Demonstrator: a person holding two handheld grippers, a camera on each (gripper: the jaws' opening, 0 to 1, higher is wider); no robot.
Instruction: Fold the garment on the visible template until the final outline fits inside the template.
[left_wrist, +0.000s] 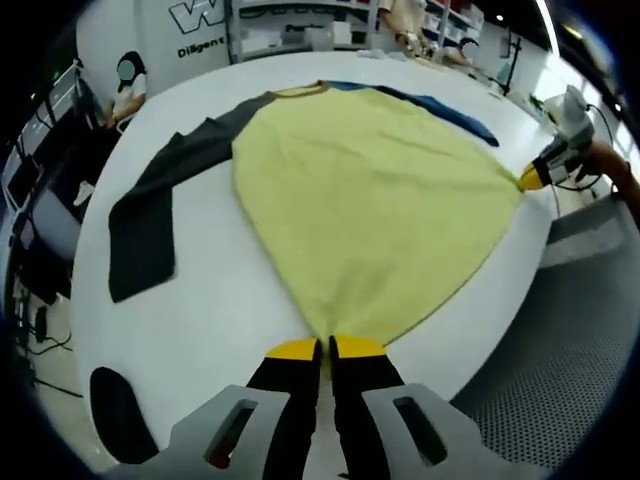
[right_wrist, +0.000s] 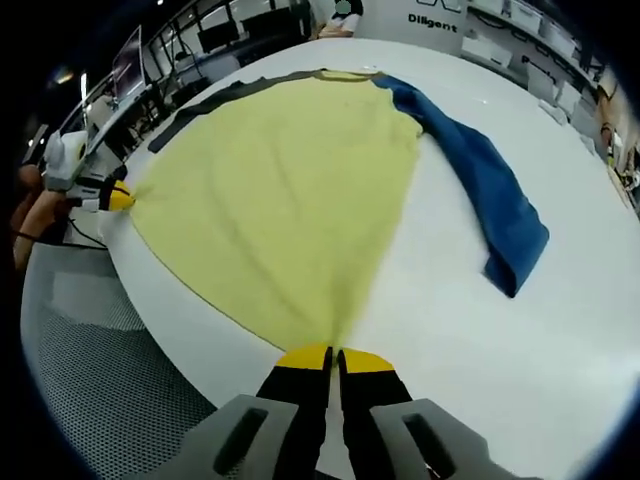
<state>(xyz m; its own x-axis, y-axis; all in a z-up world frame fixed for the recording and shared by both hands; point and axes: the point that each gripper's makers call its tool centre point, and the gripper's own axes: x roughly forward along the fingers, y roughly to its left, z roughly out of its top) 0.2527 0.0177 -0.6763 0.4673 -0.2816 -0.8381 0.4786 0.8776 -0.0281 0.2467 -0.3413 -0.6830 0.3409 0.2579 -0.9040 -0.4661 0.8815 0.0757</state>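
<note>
Left tool (left_wrist: 326, 349) sits at the bottom of the left gripper view, yellow-tipped jaws pinched together on one hem corner of the garment (left_wrist: 370, 200). Same story in the right gripper view: right tool (right_wrist: 333, 358) has its jaws closed on the other hem corner, yellow fabric (right_wrist: 290, 190) fanning out from the tips. Garment is a long-sleeve shirt, yellow body, lying flat on the white surface (left_wrist: 210, 290), collar end far from both tools, hem edge pulled taut along the near rim of the surface between the two grips. Dark grey sleeve (left_wrist: 150, 215) runs out to the left of the body in the left gripper view, bent partway so its cuff end points back toward the camera. Blue sleeve (right_wrist: 490, 190) runs out to the right of the body in the right gripper view, angled down across the surface, cuff end resting on white well clear of the body. Each tool is visible from the other side: right tool at the right edge of the left gripper view holding the hem corner, with a hand (left_wrist: 605, 165) behind it; left tool at the left edge of the right gripper view doing the same. Dark oval patch (left_wrist: 120, 410) lies on the surface near the left tool; can't tell what it is. Grey mesh flooring (right_wrist: 110, 390) below the surface edge. Seated person (left_wrist: 128, 85) and shelving in the background beyond the far rim.
</note>
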